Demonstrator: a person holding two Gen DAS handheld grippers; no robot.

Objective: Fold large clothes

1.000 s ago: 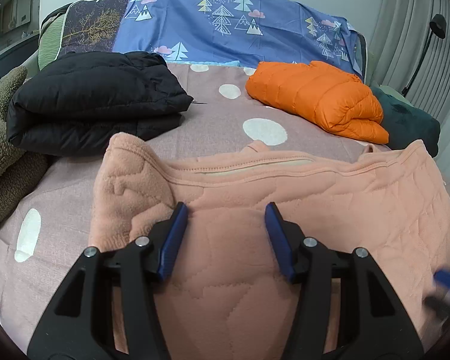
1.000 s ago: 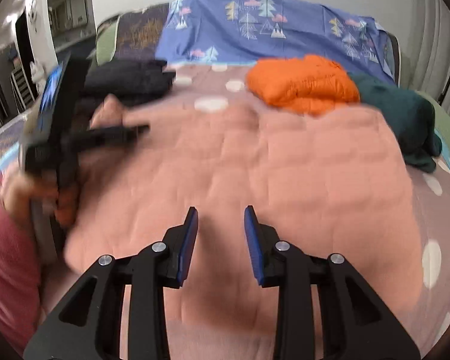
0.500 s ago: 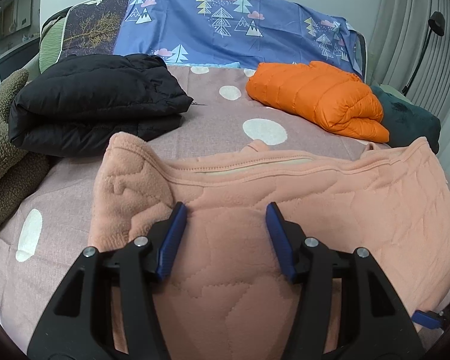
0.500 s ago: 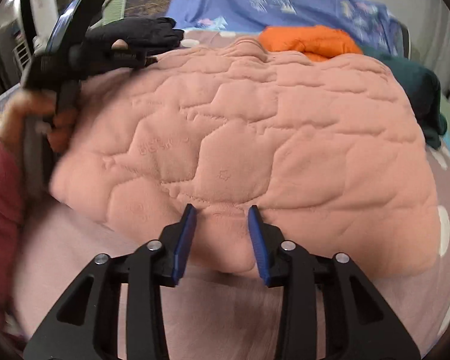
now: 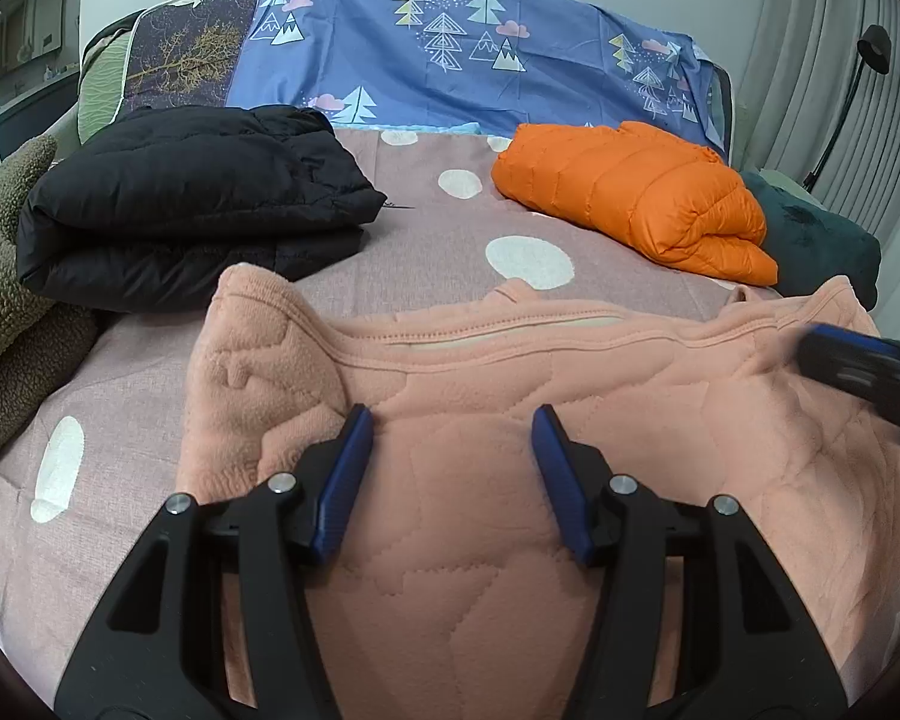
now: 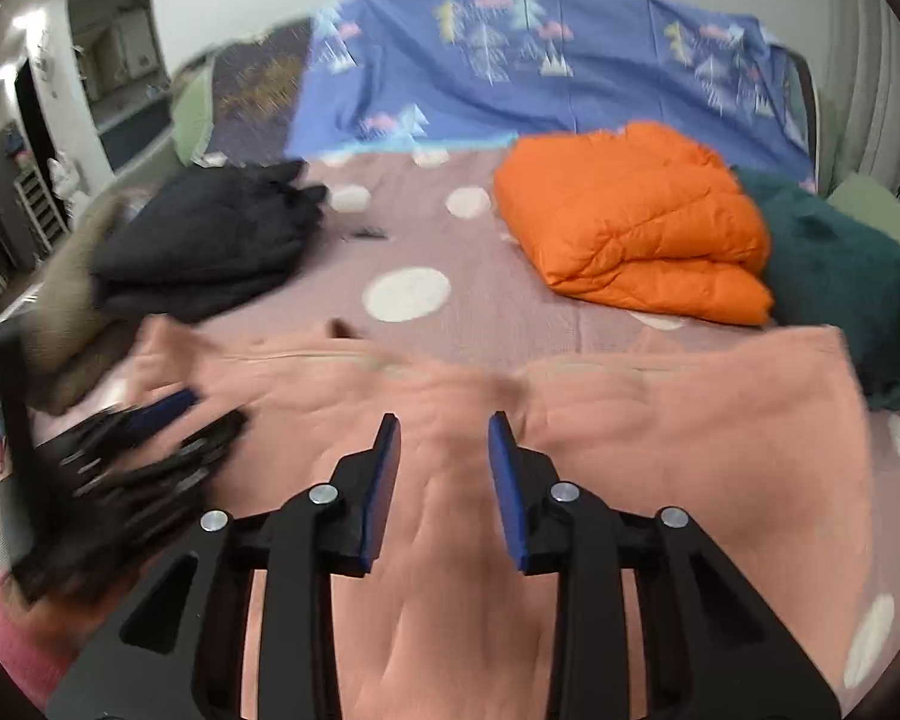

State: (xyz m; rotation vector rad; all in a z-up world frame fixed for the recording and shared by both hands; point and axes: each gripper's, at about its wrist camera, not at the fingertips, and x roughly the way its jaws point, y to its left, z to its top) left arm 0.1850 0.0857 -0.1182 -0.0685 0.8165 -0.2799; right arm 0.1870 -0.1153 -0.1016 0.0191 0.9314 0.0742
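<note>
A peach quilted fleece garment (image 5: 450, 510) lies folded on the bed, its zipped edge on the far side. My left gripper (image 5: 453, 420) is open and empty over the garment's left part. My right gripper (image 6: 444, 429) is open and empty over the garment (image 6: 690, 450) near its middle, and its view is blurred by motion. The right gripper also shows at the right edge of the left wrist view (image 5: 858, 366). The left gripper shows blurred at the left of the right wrist view (image 6: 150, 438).
On the pink dotted bed sheet (image 5: 426, 234) lie a folded black jacket (image 5: 180, 210) at the left, a folded orange puffer jacket (image 5: 636, 198), a dark green garment (image 5: 822, 234) at the right and a brown fleece (image 5: 0, 252) at the far left. A blue patterned cover (image 5: 462, 54) hangs behind.
My right gripper has swung from the garment's near edge up over its top, and now reaches in from the right of the left wrist view. My left gripper has stayed put.
</note>
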